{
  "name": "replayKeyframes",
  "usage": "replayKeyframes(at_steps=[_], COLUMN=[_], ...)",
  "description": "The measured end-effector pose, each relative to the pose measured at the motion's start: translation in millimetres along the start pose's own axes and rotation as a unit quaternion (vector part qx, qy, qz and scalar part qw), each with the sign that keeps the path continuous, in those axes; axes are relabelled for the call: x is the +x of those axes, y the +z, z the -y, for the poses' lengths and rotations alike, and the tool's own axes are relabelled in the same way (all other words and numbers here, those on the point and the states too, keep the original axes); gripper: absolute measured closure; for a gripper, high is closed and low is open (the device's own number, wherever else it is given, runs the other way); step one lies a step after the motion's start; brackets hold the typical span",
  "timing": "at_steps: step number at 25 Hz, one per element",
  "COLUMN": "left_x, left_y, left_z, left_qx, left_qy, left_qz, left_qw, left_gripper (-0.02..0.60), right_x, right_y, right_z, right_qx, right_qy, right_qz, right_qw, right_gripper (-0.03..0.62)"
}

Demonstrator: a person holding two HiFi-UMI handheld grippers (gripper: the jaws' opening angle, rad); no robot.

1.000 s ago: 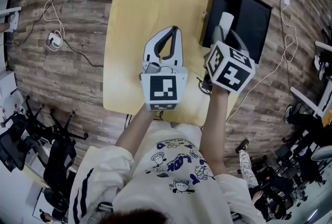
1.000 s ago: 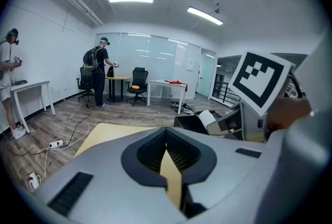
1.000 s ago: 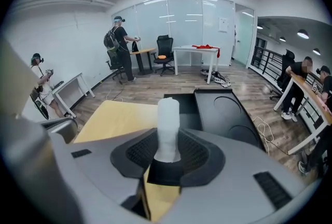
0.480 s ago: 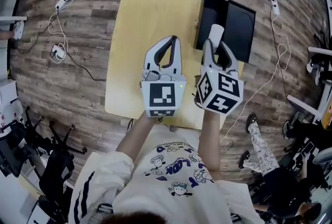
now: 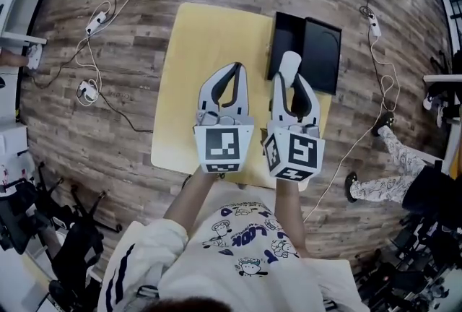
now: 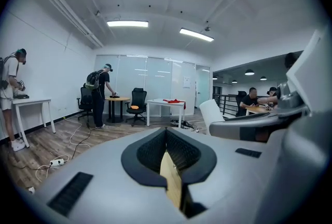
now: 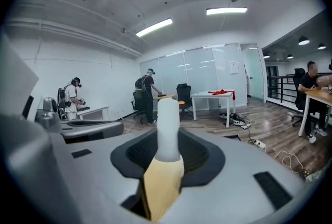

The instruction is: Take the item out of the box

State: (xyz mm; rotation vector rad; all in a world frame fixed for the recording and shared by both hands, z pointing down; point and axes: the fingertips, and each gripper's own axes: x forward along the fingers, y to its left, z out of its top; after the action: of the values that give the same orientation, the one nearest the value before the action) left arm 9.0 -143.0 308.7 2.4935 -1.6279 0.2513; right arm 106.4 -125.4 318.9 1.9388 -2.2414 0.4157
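Note:
A white cylinder (image 5: 289, 63) sticks up between the pads of my right gripper (image 5: 291, 78), which is shut on it and held in the air over the right part of the yellow table (image 5: 195, 43). In the right gripper view the cylinder (image 7: 167, 127) stands upright between the black pads. The black box (image 5: 286, 36) lies open on the table's far right corner, its lid (image 5: 322, 55) flat beside it, apart from the cylinder. My left gripper (image 5: 234, 68) hovers just left of the right one, its tips together and nothing in them. The left gripper view shows the cylinder (image 6: 213, 113) to the right.
Cables and power strips (image 5: 92, 22) trail over the wooden floor left of the table, and more lie at the far right (image 5: 374, 22). A person's legs (image 5: 386, 162) show at the right. Office chairs (image 5: 65, 245) stand at the lower left.
Both grippers have risen towards the camera. The right one has carried the white cylinder up and left, away from the open box. The left gripper stays shut and empty.

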Motion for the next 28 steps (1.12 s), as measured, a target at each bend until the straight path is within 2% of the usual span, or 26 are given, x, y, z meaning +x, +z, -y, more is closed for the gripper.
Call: replayKeyframes(at_steps=[10, 28], left_x=[-27, -52], left_y=[27, 44], left_z=[7, 12], left_qx=[0.015, 0.027], left_qy=[0.008, 0.013], left_qz=[0.038, 0.069], left_qw=[0.9992, 0.9972], left_gripper=[0.568, 0.568], right_x=[-28, -53], right_y=[23, 45], right_z=[-17, -25], right_qx=[-0.015, -0.025], right_qy=[0.016, 0.022], right_qz=[0.053, 0.116], right_qw=[0.998, 0.993], right_gripper=[0.453, 0.453])
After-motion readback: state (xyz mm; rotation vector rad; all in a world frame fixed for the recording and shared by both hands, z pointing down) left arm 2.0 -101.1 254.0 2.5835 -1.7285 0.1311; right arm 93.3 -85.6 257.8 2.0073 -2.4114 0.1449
